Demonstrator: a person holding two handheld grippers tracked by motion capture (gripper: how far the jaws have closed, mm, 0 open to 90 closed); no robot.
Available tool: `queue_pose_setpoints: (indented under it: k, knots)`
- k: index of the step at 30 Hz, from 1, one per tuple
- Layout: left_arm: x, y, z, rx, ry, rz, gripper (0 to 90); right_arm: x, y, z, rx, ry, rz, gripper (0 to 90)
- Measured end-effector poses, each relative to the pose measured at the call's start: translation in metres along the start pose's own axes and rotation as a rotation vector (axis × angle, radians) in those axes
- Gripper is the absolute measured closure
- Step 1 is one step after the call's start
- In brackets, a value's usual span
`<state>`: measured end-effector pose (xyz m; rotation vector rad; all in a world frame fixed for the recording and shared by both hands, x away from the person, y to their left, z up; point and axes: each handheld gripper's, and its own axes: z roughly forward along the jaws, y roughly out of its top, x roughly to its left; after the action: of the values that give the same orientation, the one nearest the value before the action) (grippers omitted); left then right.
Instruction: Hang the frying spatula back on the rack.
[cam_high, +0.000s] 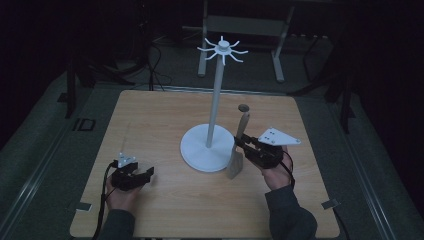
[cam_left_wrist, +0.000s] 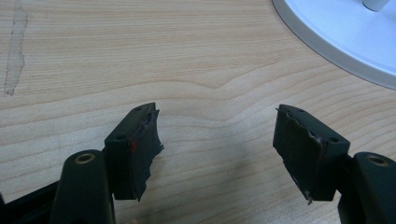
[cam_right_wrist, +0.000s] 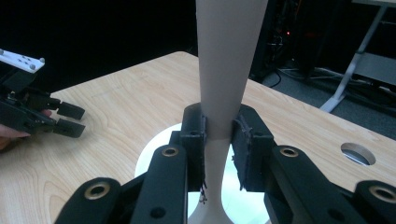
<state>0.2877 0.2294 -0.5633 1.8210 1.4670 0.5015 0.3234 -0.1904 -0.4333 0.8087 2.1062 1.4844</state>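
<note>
Both pads of the right gripper (cam_high: 239, 144) clamp a beige spatula (cam_high: 239, 147), held upright right of centre, long axis vertical, beside the white hook stand (cam_high: 214, 107). Lower left, the left gripper (cam_high: 146, 175) rests wide open, empty.

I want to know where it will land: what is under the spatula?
The spatula stands upright in the right gripper, blade on bare table beside the stand's base. The spot under the blade is covered.
</note>
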Motion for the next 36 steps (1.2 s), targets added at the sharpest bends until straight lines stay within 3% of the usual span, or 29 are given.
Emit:
queue_pose_setpoints:
  k: [17,36]
  knots:
    - [0.0,0.0,0.0,-0.001,-0.001,-0.003,31.5,-0.001,0.013,-0.003,-0.038,-0.005,0.001,75.4]
    - [0.0,0.0,-0.001,-0.003,0.0,-0.003,31.5,-0.011,0.039,-0.012,-0.063,-0.027,-0.008,75.3]
